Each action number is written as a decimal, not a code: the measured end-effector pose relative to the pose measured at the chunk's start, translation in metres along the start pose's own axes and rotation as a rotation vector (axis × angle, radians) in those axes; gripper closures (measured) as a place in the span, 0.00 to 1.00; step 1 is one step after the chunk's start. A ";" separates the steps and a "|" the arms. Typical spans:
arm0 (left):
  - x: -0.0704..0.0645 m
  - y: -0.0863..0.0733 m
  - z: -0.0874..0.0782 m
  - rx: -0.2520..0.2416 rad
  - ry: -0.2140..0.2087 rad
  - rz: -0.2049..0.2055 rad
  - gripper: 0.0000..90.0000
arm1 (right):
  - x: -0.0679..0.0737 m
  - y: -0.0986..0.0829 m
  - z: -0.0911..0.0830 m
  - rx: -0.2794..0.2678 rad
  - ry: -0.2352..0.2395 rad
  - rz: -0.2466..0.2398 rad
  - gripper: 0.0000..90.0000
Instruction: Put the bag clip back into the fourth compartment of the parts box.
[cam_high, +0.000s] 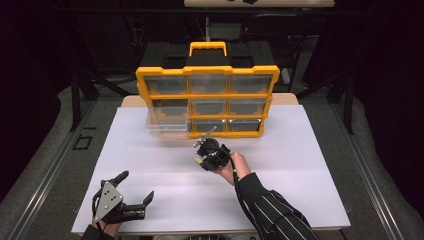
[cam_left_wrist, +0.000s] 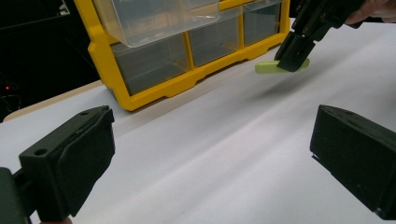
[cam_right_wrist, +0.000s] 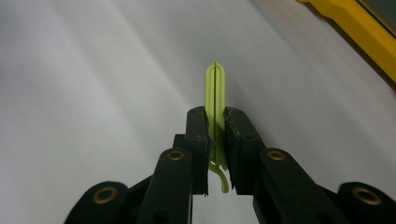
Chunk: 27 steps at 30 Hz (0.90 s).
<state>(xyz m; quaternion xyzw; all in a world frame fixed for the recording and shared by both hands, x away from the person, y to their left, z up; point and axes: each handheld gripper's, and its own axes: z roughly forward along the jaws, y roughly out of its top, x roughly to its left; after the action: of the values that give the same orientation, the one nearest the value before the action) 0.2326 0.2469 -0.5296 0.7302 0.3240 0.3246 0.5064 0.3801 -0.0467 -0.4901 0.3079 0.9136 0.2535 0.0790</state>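
Open left tongs (cam_left_wrist: 210, 158) face right tongs (cam_left_wrist: 299, 49) clamping a green clip (cam_left_wrist: 268, 66).

One drawer organizer (cam_high: 207, 100) — nine drawers — one green clip (cam_right_wrist: 215, 93).

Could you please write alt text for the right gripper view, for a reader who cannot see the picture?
The right gripper is shut on a thin lime-green plastic piece that sticks out past its black jaws above a white table. A yellow organizer edge crosses the upper right corner.

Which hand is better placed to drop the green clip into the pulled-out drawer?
Right. The right hand-held gripper already clamps the green clip near the organizer's open drawer; the left hand-held gripper sits open, farther back.
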 end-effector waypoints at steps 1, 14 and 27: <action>0.000 0.000 0.000 0.000 0.000 -0.002 0.00 | -0.001 0.000 -0.001 -0.001 0.000 0.003 0.89; 0.000 0.000 0.000 0.002 0.001 -0.002 0.00 | -0.009 0.003 -0.016 -0.030 -0.019 0.007 0.90; 0.000 0.000 0.000 0.002 0.002 -0.002 0.00 | -0.015 0.009 -0.030 -0.048 -0.042 -0.001 0.90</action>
<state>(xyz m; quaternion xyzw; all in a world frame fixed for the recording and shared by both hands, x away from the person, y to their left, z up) 0.2328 0.2468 -0.5297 0.7300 0.3254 0.3244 0.5059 0.3879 -0.0616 -0.4601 0.3110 0.9055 0.2687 0.1057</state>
